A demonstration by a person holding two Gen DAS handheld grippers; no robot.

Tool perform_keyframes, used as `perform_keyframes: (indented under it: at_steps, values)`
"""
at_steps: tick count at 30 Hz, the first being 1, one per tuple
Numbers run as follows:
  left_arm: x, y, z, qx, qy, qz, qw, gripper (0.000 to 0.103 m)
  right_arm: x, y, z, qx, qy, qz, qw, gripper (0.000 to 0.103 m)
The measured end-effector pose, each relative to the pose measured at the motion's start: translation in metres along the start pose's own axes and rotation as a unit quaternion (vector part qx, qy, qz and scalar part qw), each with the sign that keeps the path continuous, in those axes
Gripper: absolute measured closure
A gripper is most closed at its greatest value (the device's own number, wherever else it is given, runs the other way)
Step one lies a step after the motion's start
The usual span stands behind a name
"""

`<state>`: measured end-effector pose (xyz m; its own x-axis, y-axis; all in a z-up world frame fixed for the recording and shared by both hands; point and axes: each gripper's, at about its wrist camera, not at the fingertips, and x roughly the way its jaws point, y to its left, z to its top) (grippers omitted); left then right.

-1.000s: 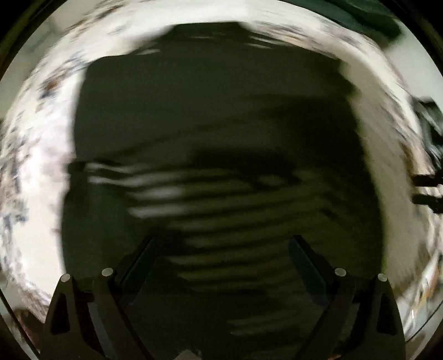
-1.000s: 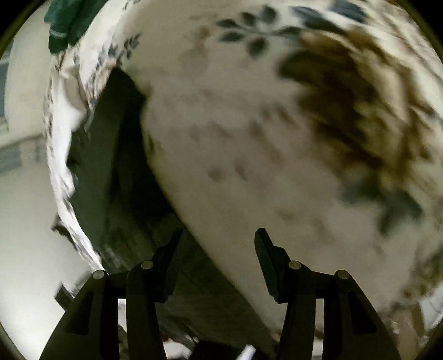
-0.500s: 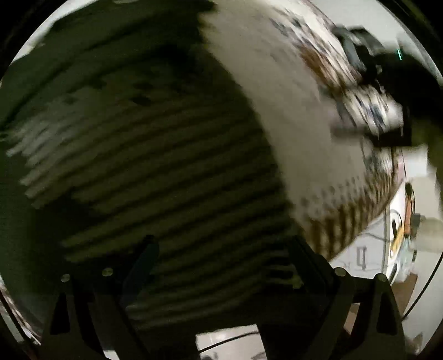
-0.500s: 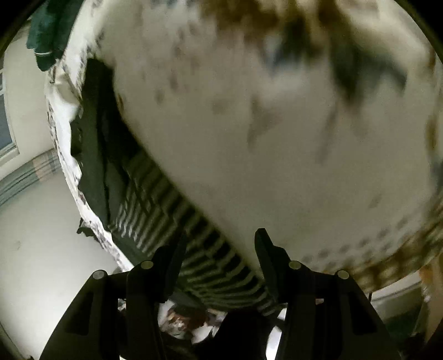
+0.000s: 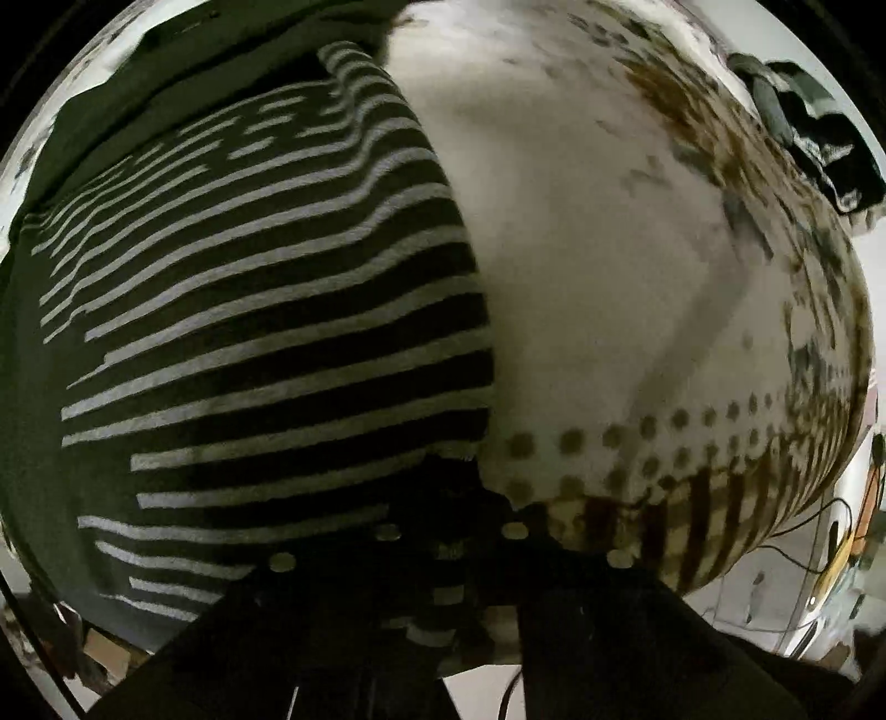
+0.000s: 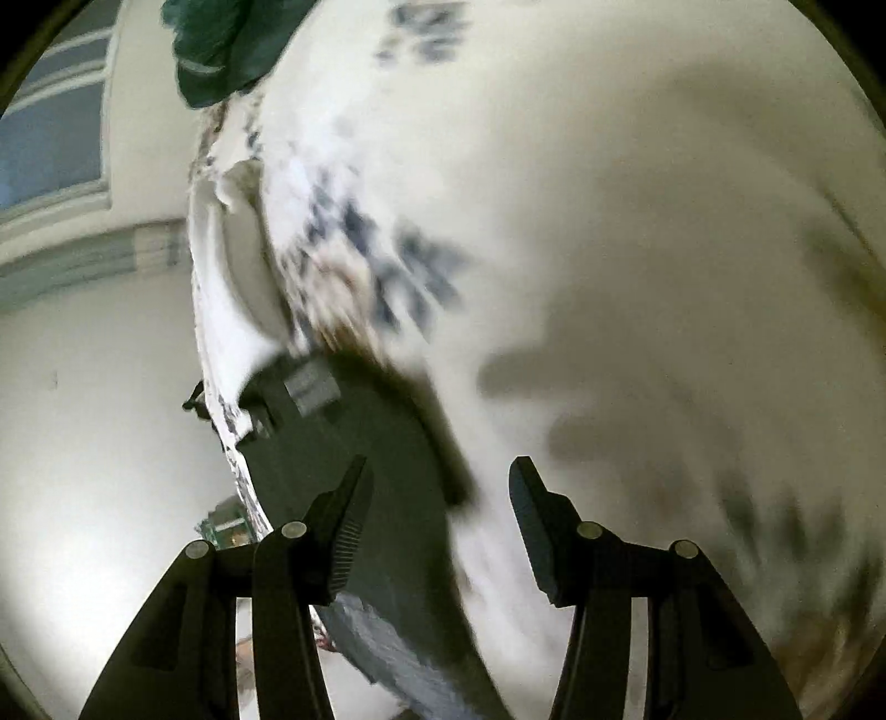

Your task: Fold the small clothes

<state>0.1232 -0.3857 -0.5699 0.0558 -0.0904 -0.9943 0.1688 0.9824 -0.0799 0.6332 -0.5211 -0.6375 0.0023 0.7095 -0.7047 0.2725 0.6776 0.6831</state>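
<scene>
A dark garment with white stripes lies flat on a white cloth with a brown and blue print. My left gripper points down at the garment's near right corner, at the table's edge. Its jaws are closing and the fingers stand pressed together on the striped fabric. In the right wrist view the same garment shows as a dark strip along the cloth's left edge. My right gripper hovers open above it, with nothing between its pads. This view is blurred.
A green garment lies at the far end of the printed cloth. A black device is at the upper right of the left wrist view. Cables lie on the floor past the table's edge. A window is at the left.
My left gripper slid from the garment's plain dark part to its striped corner and its fingers went from wide apart to together. My right gripper swung sideways along the cloth and stayed open.
</scene>
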Motion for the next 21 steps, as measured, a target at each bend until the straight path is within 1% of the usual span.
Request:
perform_keyframes:
  at_steps: [2,3,4,5,6,7,8,9,10,11,13,15,16,17,19,20,21]
  values:
    - [-0.006,-0.002,-0.002,0.0,-0.008,0.007,0.9999,0.099,0.025,0.013,0.02,-0.01,0.035,-0.006,0.999,0.05]
    - [-0.01,0.001,-0.004,-0.003,-0.009,0.006,0.9999,0.1,0.041,0.021,0.025,-0.02,0.067,-0.016,0.997,0.05]
    - [-0.012,0.0,-0.004,-0.008,-0.011,0.004,0.9999,0.1,0.052,0.027,0.026,-0.036,0.088,-0.023,0.995,0.05]
    - [-0.014,-0.001,-0.005,-0.012,-0.014,0.004,0.9998,0.1,0.065,0.038,0.028,-0.06,0.108,-0.045,0.991,0.05]
    - [-0.016,-0.001,-0.006,-0.015,-0.015,0.003,0.9998,0.1,0.076,0.047,0.027,-0.082,0.122,-0.064,0.987,0.052]
    - [-0.018,-0.001,-0.006,-0.018,-0.016,-0.001,0.9997,0.1,0.082,0.052,0.024,-0.096,0.126,-0.071,0.985,0.084]
    - [-0.019,-0.002,-0.006,-0.018,-0.017,-0.002,0.9997,0.1,0.087,0.058,0.022,-0.104,0.133,-0.084,0.982,0.094]
    - [-0.022,-0.002,-0.008,-0.016,-0.018,-0.003,0.9997,0.1,0.087,0.063,0.02,-0.111,0.122,-0.105,0.981,0.095]
    - [-0.023,-0.004,-0.009,-0.013,-0.02,-0.006,0.9997,0.1,0.081,0.069,0.02,-0.114,0.1,-0.128,0.98,0.095]
    - [-0.026,-0.003,-0.01,-0.012,-0.023,-0.011,0.9996,0.1,0.068,0.072,0.023,-0.098,0.077,-0.137,0.983,0.096]
    - [-0.039,0.007,-0.014,-0.008,-0.031,-0.018,0.9993,0.1,0.047,0.073,0.03,-0.071,0.048,-0.138,0.987,0.097]
    - [-0.046,0.007,-0.017,0.0,-0.038,-0.022,0.999,0.1,0.028,0.08,0.045,-0.082,-0.003,-0.169,0.982,0.097]
    - [-0.047,0.008,-0.017,0.002,-0.04,-0.025,0.9989,0.1,0.03,0.081,0.05,-0.088,0.001,-0.174,0.981,0.097]
    - [-0.045,0.009,-0.02,0.002,-0.041,-0.026,0.9988,0.1,0.036,0.079,0.056,-0.08,0.005,-0.189,0.979,0.097]
    - [-0.043,0.014,-0.02,-0.003,-0.038,-0.028,0.9989,0.1,0.047,0.084,0.058,-0.099,0.011,-0.211,0.972,0.097]
    - [-0.042,0.016,-0.022,-0.007,-0.038,-0.029,0.9988,0.1,0.05,0.084,0.059,-0.106,0.019,-0.215,0.971,0.097]
    - [-0.041,0.019,-0.023,-0.013,-0.039,-0.033,0.9986,0.1,0.051,0.081,0.061,-0.1,0.027,-0.206,0.973,0.096]
